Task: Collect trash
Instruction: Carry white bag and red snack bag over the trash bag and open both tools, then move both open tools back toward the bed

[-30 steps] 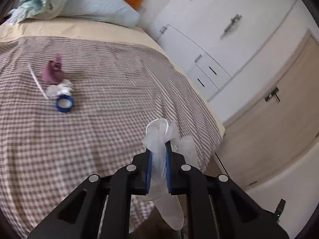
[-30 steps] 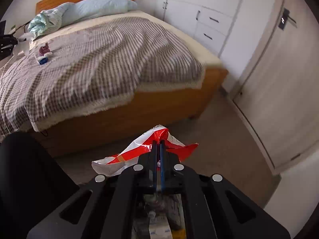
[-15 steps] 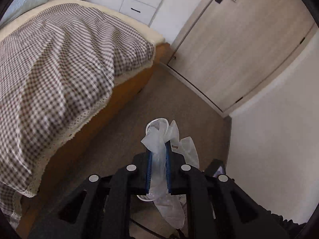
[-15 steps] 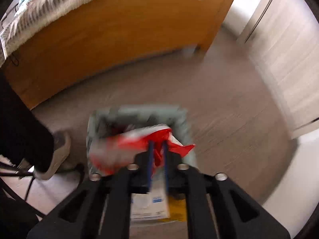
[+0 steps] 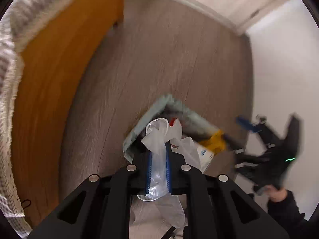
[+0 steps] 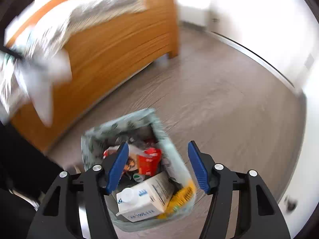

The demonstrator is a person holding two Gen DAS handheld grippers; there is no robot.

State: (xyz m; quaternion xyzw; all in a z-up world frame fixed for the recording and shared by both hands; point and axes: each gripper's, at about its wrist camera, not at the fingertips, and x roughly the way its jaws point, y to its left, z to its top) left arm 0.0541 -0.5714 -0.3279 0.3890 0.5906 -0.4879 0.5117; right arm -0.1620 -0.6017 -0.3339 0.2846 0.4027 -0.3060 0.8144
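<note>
Your left tongs (image 5: 159,160) are pinching a thin, crinkly clear plastic glove (image 5: 157,139) over the bin (image 5: 139,127) on the wooden floor (image 5: 159,59). Your right tongs (image 6: 157,167) are opening wide with nothing between them, above the bin's boxy milk carton (image 6: 143,197) and shiny red wrapper (image 6: 148,160).

Floor (image 5: 169,63): wood-look planks, matt, fine grain.
Bed frame (image 6: 119,45): orange-brown wood, smooth, slight sheen.
Bedcover (image 5: 8,75): checked woven cloth with a pale lace-like edge.
Bin liner (image 6: 175,165): thin pale-green plastic film, crinkled.
Glove (image 5: 159,139): translucent thin plastic, soft, wrinkled.
Carton (image 6: 145,199): white coated card, smooth, plastic cap.
Hand-held gripper pads (image 6: 197,169): blue, ribbed, matt.
</note>
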